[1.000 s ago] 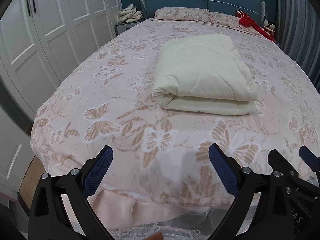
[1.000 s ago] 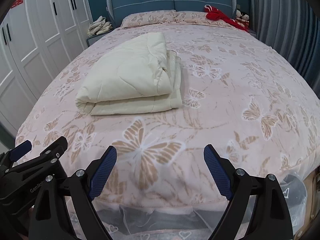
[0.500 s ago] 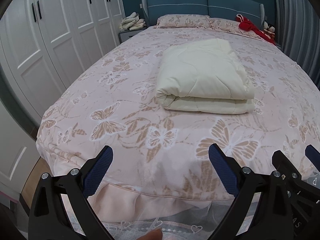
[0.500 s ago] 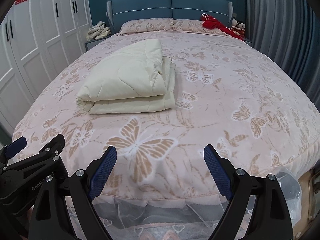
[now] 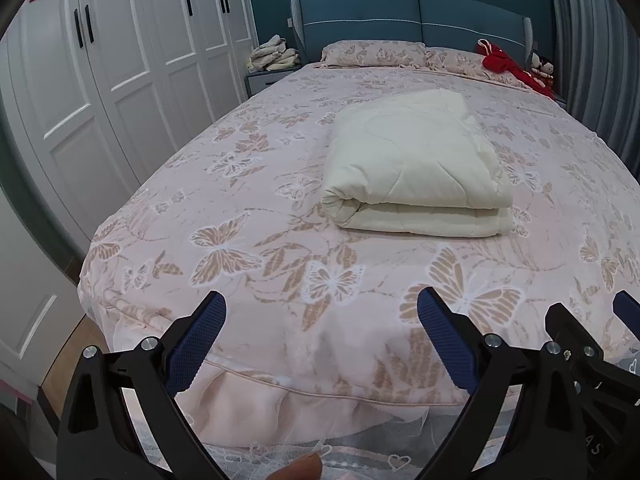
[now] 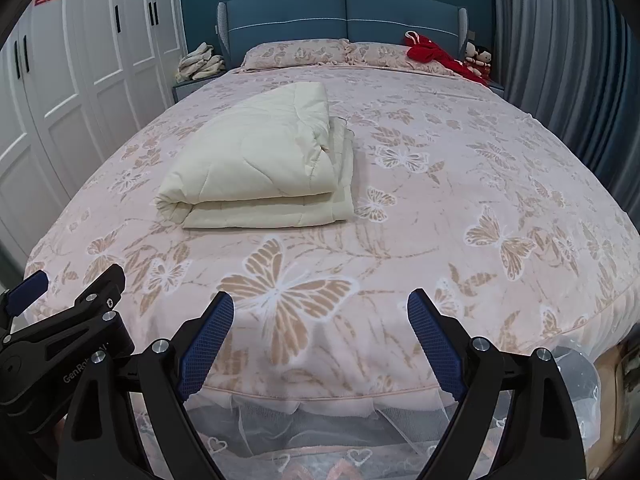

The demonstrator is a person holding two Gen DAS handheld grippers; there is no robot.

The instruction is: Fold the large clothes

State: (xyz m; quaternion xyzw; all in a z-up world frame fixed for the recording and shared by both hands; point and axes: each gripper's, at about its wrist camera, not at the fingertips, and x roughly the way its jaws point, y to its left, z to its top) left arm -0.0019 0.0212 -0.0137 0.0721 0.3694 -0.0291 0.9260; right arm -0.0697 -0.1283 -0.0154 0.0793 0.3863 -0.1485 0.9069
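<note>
Quilted cream bedding (image 5: 416,164) is lying folded into a thick, layered bundle on the bed (image 5: 248,208), toward the middle and slightly right in the left wrist view, well apart from the foot edge where the tongs are hovering. Its rounded fold is facing the camera, and the stacked layers are showing along that near side. The left tongs (image 5: 320,344) are standing spread wide, with nothing between the blue pads except the butterfly-print bedspread below them. Part of the right tongs is showing at the right edge of this view, just beside the left pair. A fingertip (image 5: 298,468) is peeking in at the bottom edge.

From the right wrist view, the same bundle (image 6: 260,164) is sitting left of centre, its loose edges stacking up along the right side, a little uneven there. The right tongs (image 6: 320,340) are also gaping, gripping nothing, poised over the foot of the bed. Pillows (image 6: 296,54) and a red garment (image 6: 432,56) are resting at the headboard end, far from the bundle.

Judging from this, the folding is looking essentially done: the piece is compact and lying on its own, with neither pair touching it. What may be remaining is tidying the uneven side.
</note>
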